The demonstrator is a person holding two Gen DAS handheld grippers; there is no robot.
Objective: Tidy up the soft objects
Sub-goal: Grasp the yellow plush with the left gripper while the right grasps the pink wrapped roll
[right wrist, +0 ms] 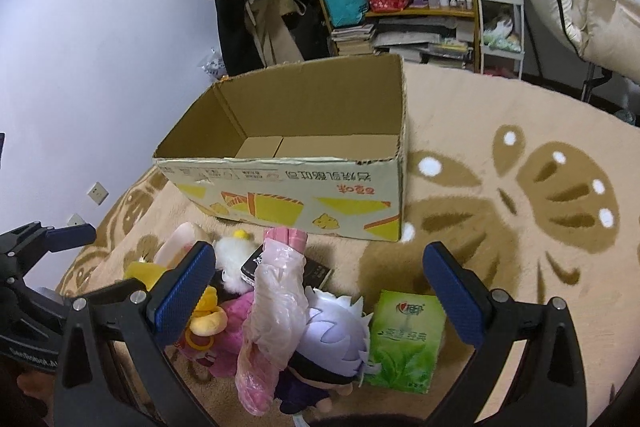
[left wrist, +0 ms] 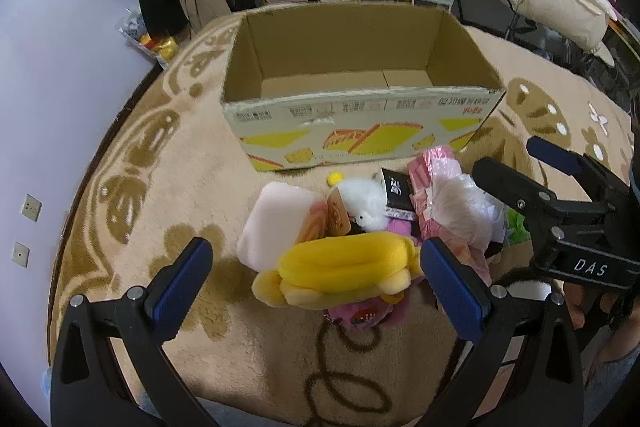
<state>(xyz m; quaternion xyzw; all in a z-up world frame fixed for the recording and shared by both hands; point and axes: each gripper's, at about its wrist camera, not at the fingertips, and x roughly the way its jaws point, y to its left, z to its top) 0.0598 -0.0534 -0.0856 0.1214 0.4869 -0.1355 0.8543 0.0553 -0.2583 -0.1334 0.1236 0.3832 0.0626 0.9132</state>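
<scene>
Cardboard box (left wrist: 360,115) empty on the rug; soft pile just before its near wall. Your left tool (left wrist: 316,283) gapes around the yellow plush (left wrist: 344,275), seemingly untouched. Right tool (right wrist: 320,291) released. Clench, lift, box it.

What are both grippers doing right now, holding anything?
Left gripper: open, empty, jaws either side of the yellow plush.
Right gripper: open, empty, above the toy pile.

One cardboard box (left wrist: 360,123), one green tissue pack (right wrist: 406,341), one pink sponge block (left wrist: 272,223) and four plush toys are being counted on one rug (right wrist: 500,267).
</scene>
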